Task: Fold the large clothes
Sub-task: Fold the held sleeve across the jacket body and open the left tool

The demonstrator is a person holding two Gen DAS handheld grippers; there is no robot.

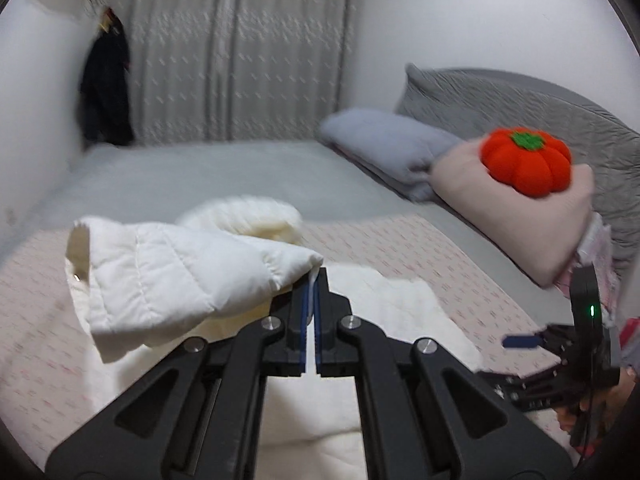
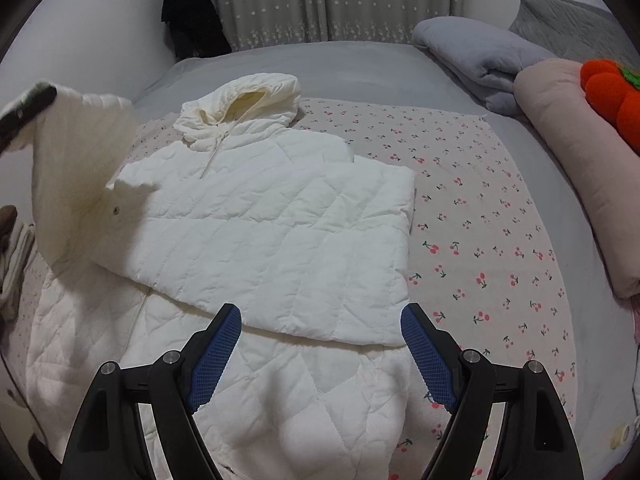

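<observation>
A white quilted hooded coat [image 2: 272,224] lies face up on the cherry-print sheet [image 2: 480,216], hood [image 2: 244,100] towards the curtain, one sleeve folded across its chest. My left gripper [image 1: 313,280] is shut on the cuff of the other sleeve [image 1: 160,276] and holds it lifted above the coat. In the right wrist view that raised sleeve [image 2: 80,160] hangs at the far left. My right gripper [image 2: 320,344] is open, hovering over the coat's lower half with nothing between its blue pads [image 2: 216,360]. It also shows at the right edge of the left wrist view as the right gripper [image 1: 520,340].
A grey folded blanket [image 2: 480,56], a pink pillow [image 2: 580,152] and an orange pumpkin plush [image 2: 612,92] line the right side of the bed. A grey starred curtain [image 2: 340,0] and dark hanging clothes [image 2: 192,8] stand behind. The bed's grey cover [image 2: 360,64] lies beyond the hood.
</observation>
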